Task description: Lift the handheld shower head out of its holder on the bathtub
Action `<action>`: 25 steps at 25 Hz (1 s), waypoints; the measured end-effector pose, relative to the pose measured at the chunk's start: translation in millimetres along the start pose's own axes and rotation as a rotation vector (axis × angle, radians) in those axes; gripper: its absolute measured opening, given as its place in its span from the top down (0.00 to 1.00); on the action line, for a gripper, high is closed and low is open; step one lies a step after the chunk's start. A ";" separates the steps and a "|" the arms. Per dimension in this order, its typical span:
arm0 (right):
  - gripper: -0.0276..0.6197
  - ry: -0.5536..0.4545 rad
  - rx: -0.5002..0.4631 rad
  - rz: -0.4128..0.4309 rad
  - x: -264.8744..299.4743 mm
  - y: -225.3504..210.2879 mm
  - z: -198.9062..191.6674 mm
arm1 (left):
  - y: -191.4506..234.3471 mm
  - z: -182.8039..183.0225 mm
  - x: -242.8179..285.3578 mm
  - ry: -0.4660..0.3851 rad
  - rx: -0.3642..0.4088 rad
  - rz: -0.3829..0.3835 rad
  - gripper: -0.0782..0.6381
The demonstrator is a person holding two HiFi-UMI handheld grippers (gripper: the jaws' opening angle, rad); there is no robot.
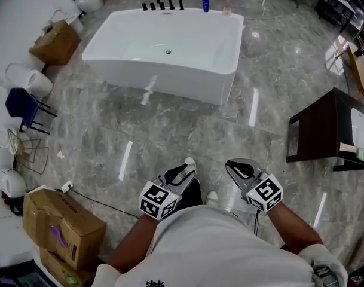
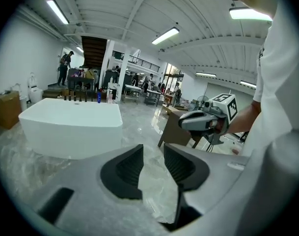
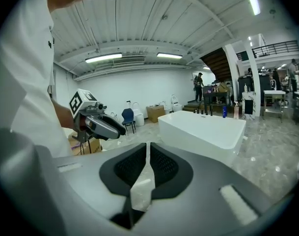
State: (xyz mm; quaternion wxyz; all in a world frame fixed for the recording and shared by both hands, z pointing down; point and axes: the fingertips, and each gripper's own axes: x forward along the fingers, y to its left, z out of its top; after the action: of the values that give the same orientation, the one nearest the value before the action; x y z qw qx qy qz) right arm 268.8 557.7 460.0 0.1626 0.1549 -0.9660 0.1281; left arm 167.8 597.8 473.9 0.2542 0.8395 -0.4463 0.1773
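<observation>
A white freestanding bathtub [image 1: 164,79] stands on the grey marble floor well ahead of me, also in the left gripper view [image 2: 70,127] and the right gripper view [image 3: 203,129]. Black tap fittings [image 1: 164,2] rise from its far rim as several upright pieces [image 3: 208,111]; from here I cannot tell which one is the handheld shower head. My left gripper [image 1: 184,171] is held close to my body, far from the tub, open with only floor between its pads [image 2: 153,151]. My right gripper [image 1: 240,169] hangs beside it, shut and empty [image 3: 148,149].
A dark wooden table [image 1: 325,130] stands at the right. Cardboard boxes [image 1: 62,223] sit at my near left, another box [image 1: 56,40] by the tub's left end. A blue chair [image 1: 23,106] and white toilets line the left wall. A blue bottle [image 1: 205,3] stands on the tub's far rim.
</observation>
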 end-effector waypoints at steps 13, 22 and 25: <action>0.87 0.043 -0.037 -0.119 96.2 -98.1 78.3 | 171.1 125.5 53.4 -0.104 0.048 -0.004 0.51; 0.89 0.057 -0.025 -0.121 142.5 -142.6 108.1 | 235.0 153.1 89.2 -0.105 0.012 0.001 0.51; 0.89 0.056 0.003 -0.116 156.0 -173.3 112.9 | 257.0 163.0 108.2 -0.098 -0.003 0.019 0.51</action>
State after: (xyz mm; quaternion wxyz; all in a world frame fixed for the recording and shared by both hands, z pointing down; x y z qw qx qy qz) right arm 156.6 324.6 446.2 0.1963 0.2073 -0.9503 0.1243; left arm 22.0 309.7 467.9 0.2318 0.8425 -0.4664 0.1377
